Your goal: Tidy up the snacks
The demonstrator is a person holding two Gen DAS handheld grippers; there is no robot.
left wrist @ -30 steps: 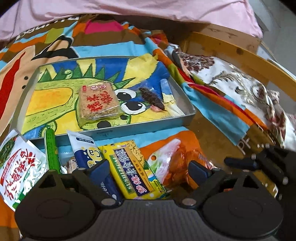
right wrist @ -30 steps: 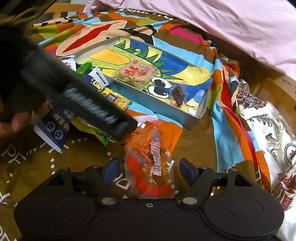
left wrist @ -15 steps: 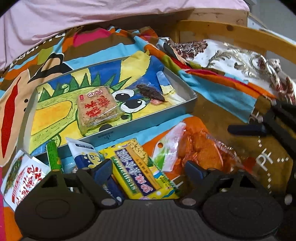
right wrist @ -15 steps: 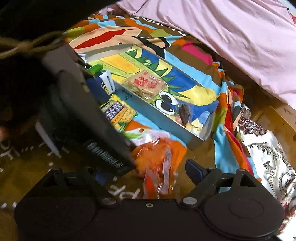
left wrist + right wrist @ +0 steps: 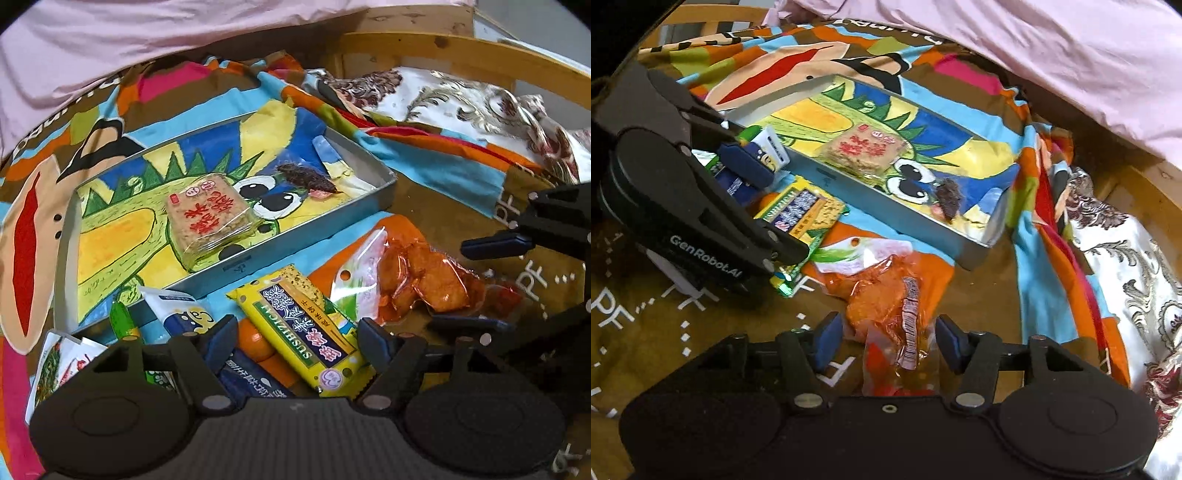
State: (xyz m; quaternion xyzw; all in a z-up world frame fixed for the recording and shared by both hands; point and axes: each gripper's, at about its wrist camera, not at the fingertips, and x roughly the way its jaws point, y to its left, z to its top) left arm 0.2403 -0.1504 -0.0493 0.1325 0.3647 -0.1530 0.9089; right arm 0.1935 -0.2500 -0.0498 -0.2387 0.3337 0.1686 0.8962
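Observation:
A metal tray (image 5: 306, 242) (image 5: 849, 184) with a cartoon lining holds a rice-cracker pack (image 5: 210, 214) (image 5: 866, 147) and a small dark snack (image 5: 308, 177) (image 5: 949, 197). In front of it lie loose snacks. My left gripper (image 5: 297, 338) (image 5: 772, 210) is closing, with a yellow packet (image 5: 306, 325) (image 5: 805, 212) lying between its fingers; the pads do not press it. My right gripper (image 5: 888, 336) (image 5: 448, 286) is closing around the end of an orange snack bag (image 5: 897, 314) (image 5: 424, 280), with small gaps still showing at the pads.
A white-and-blue pouch (image 5: 177, 314), a green stick (image 5: 122, 321), a dark blue packet (image 5: 255, 384) and a red-and-white bag (image 5: 62, 362) crowd the left gripper. Colourful cloth (image 5: 1030, 280) covers the surface. Pink bedding (image 5: 1071, 48) and a wooden frame (image 5: 443, 48) lie behind.
The left gripper has rolled and its jaws have narrowed around the yellow packet. The right jaws widened, then narrowed around the orange bag, which now lies further between them.

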